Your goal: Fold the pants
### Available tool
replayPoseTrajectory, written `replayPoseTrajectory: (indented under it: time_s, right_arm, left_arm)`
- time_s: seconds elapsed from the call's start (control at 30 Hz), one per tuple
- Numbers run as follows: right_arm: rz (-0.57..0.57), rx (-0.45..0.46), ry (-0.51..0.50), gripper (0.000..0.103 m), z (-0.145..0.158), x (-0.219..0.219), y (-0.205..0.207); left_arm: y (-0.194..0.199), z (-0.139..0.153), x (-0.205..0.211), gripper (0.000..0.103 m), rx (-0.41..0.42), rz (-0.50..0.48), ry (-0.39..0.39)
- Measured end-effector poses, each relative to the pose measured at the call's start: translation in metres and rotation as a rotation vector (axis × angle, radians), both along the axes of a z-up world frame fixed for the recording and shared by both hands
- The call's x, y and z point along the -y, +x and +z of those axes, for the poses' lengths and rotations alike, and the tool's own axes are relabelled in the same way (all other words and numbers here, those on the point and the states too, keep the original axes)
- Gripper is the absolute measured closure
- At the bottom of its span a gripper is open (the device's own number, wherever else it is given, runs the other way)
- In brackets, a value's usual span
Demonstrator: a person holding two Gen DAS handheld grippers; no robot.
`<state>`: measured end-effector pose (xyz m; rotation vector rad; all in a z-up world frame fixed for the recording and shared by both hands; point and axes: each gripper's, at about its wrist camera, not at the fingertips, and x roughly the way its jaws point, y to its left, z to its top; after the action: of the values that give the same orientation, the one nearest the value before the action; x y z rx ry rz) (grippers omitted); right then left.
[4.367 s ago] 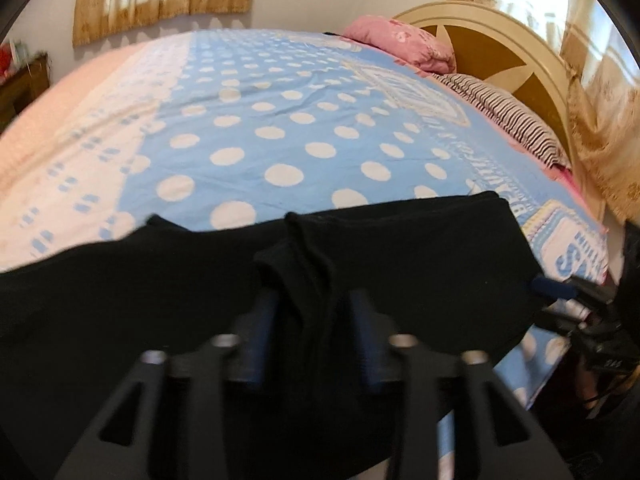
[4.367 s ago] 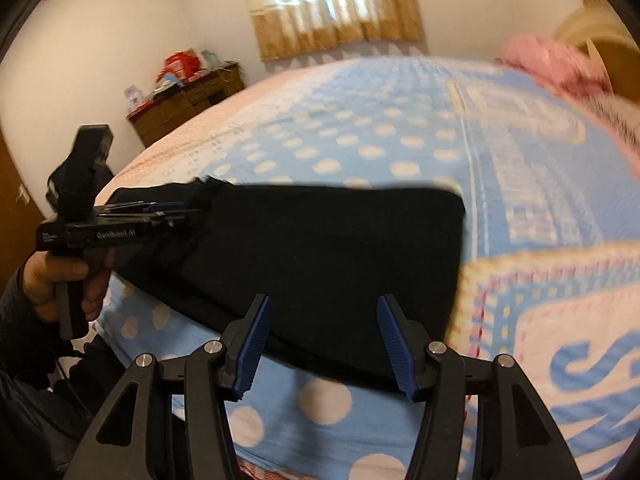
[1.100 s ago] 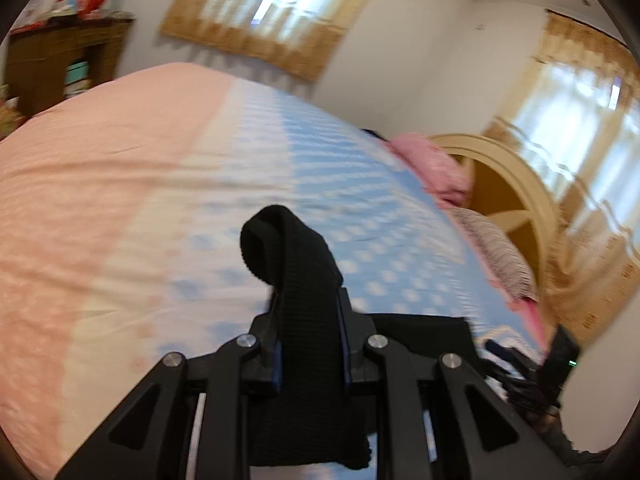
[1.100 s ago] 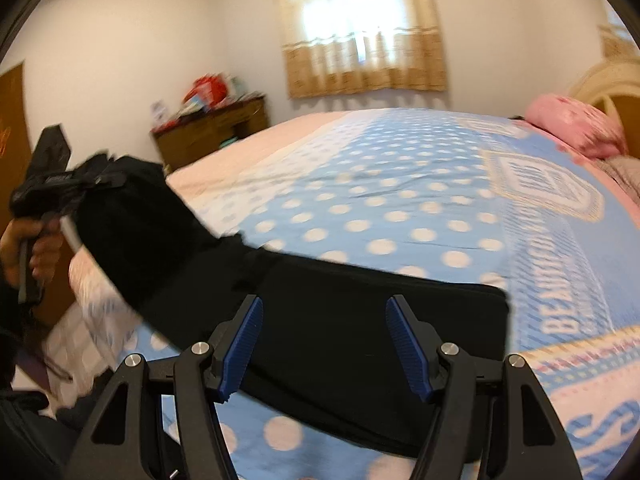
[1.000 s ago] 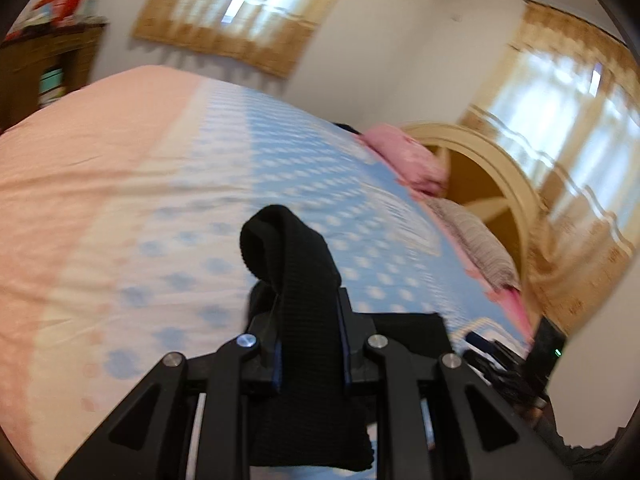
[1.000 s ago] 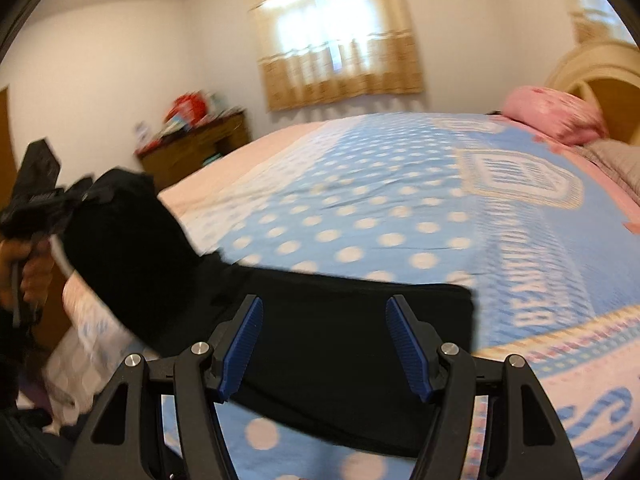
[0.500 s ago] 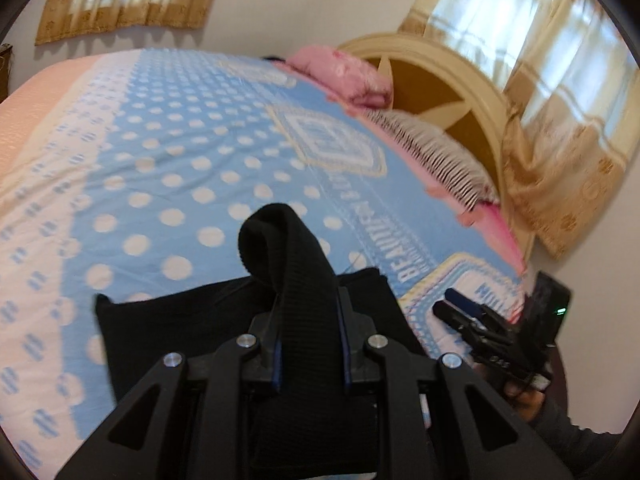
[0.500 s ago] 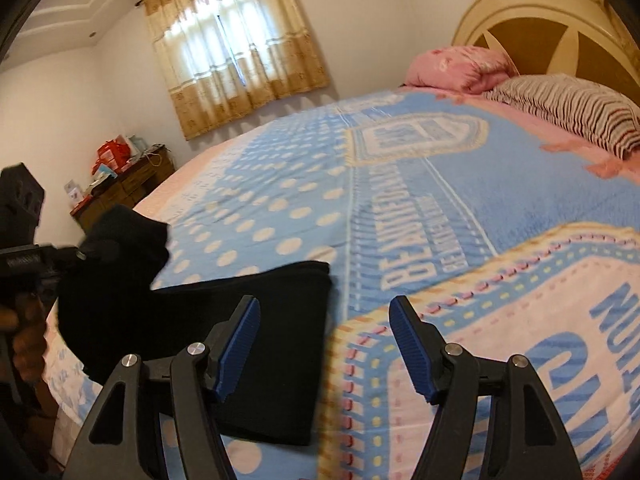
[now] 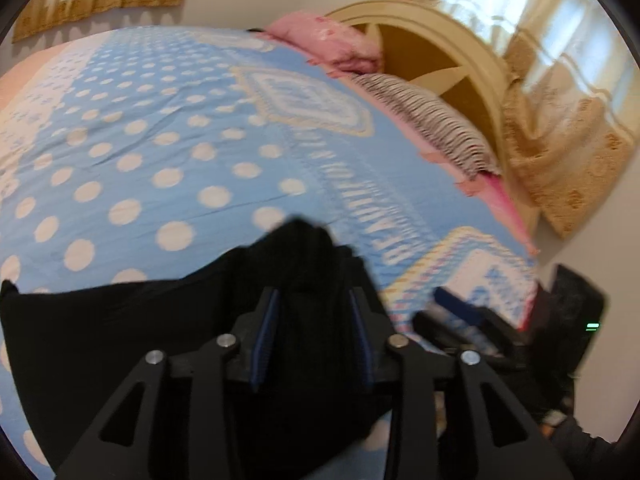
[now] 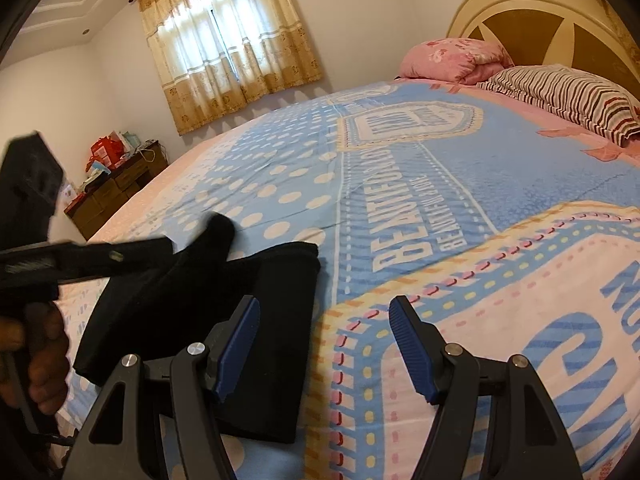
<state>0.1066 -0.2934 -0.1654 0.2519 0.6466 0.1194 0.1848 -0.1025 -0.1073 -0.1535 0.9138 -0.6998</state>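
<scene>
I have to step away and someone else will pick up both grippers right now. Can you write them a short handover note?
Left gripper: jaws have just been opening; a bunch of the black pants sits between them, loosely, the pads look clear of the cloth.
Right gripper: open, empty, above the bedspread just right of the pants.
Pants: on the near edge of the bed, already a compact folded rectangle; the end the left gripper carried over lies on top.
Left: draw the left gripper clear, flatten the raised bunch, square the edges, judge whether another fold is needed.
</scene>
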Motion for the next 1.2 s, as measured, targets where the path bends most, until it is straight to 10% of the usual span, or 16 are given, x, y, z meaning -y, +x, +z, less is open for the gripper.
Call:
replayPoseTrajectory:
  time_s: [0.23,0.5,0.73,1.2]
  right_arm:
    - [-0.004,0.026,0.09,0.034,0.016,0.009,-0.006]
    - [0.163,-0.049,0.064,0.037,0.026,-0.046,0.01]
    - [0.178,-0.18,0.025,0.088,0.0,-0.062,0.034]
    - [0.099,-0.184,0.112,0.088,-0.008,-0.019,0.022]
  left_arm:
    - [-0.017,0.02,-0.027,0.035,0.134,0.047,0.05]
    - [-0.01,-0.014,-0.093,0.026,0.161,0.254,0.19]
    - [-0.01,-0.034,-0.11,0.025,0.14,0.294,0.228]
    - [0.0,-0.061,-0.119,0.009,0.093,0.316,0.241]
